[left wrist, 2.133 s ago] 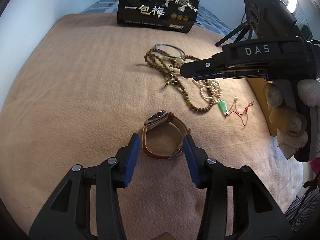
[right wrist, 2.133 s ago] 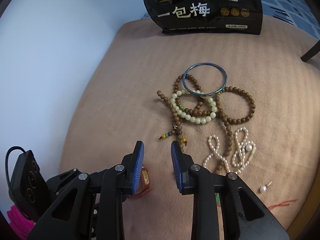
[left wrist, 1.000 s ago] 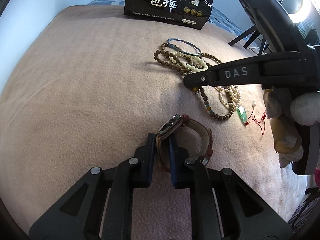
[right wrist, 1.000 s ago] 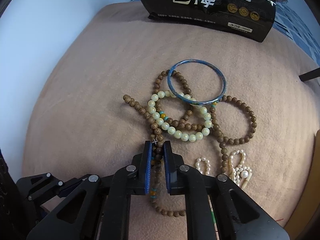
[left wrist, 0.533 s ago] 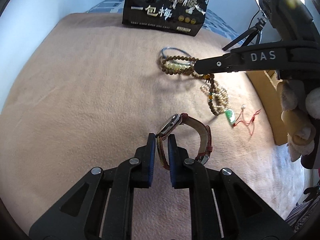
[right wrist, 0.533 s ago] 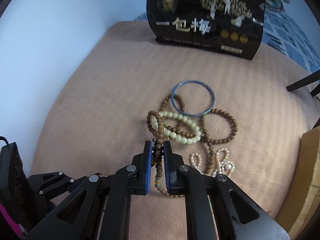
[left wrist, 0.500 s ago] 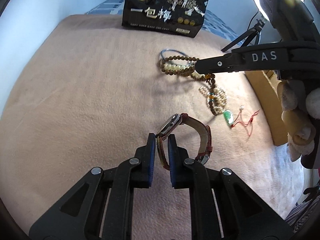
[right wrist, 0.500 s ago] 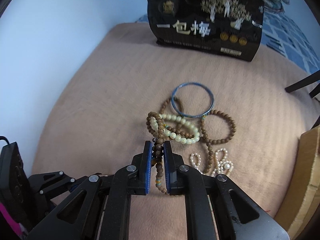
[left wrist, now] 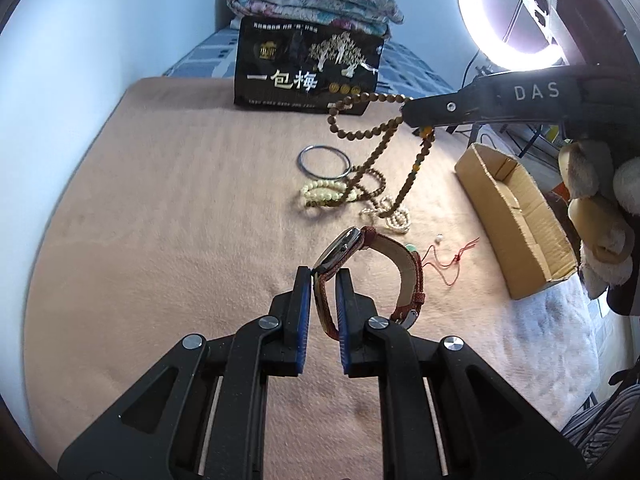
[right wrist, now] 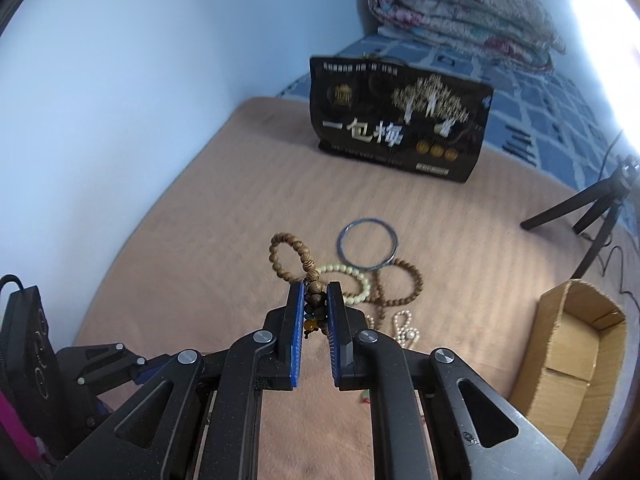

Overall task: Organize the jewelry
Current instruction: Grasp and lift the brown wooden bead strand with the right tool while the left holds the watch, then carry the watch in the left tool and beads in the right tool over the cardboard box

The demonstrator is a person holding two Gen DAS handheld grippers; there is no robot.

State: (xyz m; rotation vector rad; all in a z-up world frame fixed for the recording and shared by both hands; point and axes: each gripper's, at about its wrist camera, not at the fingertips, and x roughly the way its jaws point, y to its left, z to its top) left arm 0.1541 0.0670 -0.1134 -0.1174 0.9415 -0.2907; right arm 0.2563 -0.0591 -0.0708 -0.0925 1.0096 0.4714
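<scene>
Lift step — left gripper (left wrist: 323, 280) pinching watch (left wrist: 368, 264), right gripper (right wrist: 314, 296) pinching wooden beads (right wrist: 290, 256); next, likely carry to cardboard box (right wrist: 576, 364).

Green pendant (left wrist: 411, 247) — half behind watch strap (left wrist: 404, 264)

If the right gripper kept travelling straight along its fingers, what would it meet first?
Probably the blue bangle on the blanket, just ahead of the right gripper, which holds the wooden bead strand; depth is uncertain.

On the bed (left wrist: 160, 240), the bangle (left wrist: 324, 162) lies before the bag (left wrist: 308, 68), bracelets (left wrist: 324, 196) just nearer, the box (left wrist: 516, 216) to their right.
</scene>
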